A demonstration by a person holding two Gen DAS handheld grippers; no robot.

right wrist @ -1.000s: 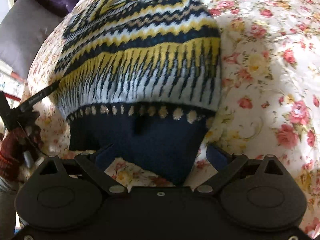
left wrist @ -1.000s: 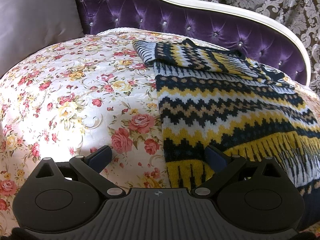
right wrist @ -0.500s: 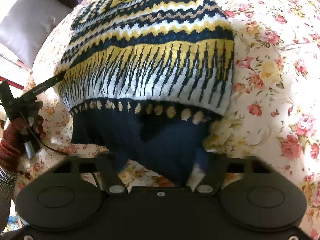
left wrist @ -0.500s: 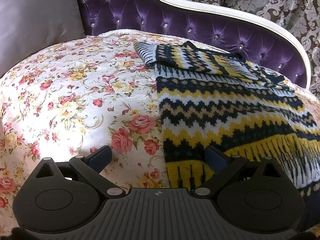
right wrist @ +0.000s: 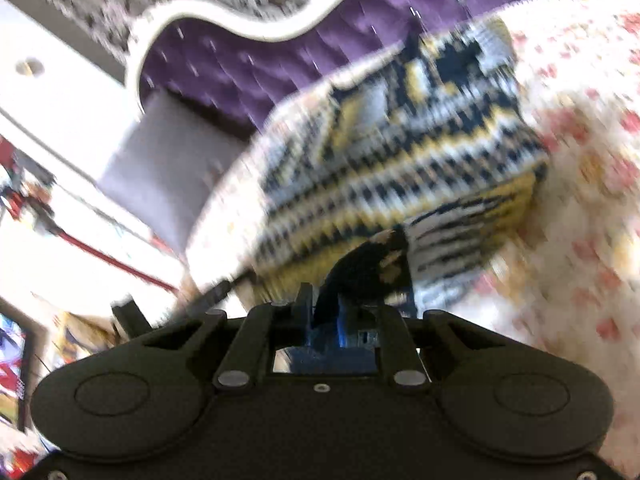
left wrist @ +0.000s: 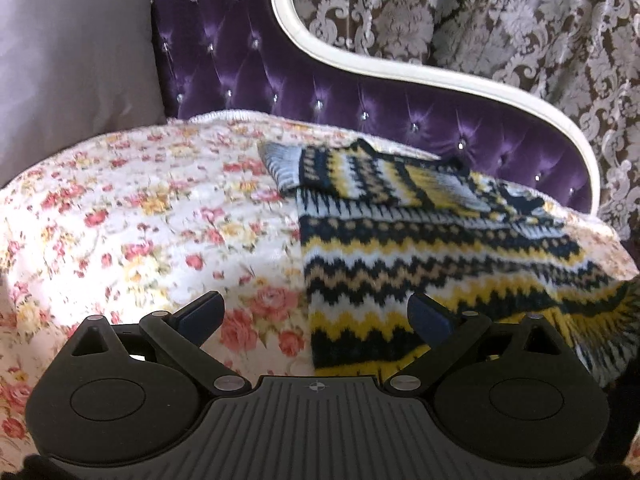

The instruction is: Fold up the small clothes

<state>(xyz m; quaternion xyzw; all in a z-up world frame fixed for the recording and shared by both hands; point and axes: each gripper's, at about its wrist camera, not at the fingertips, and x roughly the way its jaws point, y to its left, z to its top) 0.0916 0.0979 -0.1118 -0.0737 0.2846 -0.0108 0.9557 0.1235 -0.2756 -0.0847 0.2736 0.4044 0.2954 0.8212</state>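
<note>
A knitted sweater (left wrist: 420,256) with navy, yellow and white zigzag bands lies on the floral bedspread (left wrist: 140,220), one sleeve folded across its top. My left gripper (left wrist: 316,312) hovers open over the sweater's near left edge, and nothing is between its fingers. In the blurred right wrist view the sweater (right wrist: 400,152) is lifted at its near end. My right gripper (right wrist: 340,304) is closing, its jaws nearly together with the navy hem (right wrist: 372,268) pinched between them.
A purple tufted headboard (left wrist: 280,80) with a white frame curves behind the bed. A grey cushion (left wrist: 72,60) leans at the back left. A patterned curtain (left wrist: 480,20) hangs behind. The bedspread stretches bare to the left of the sweater.
My right gripper went from wide open to pinching the navy hem, then rose and tipped upward, lifting that end. The left gripper tilted up slightly and stayed open.
</note>
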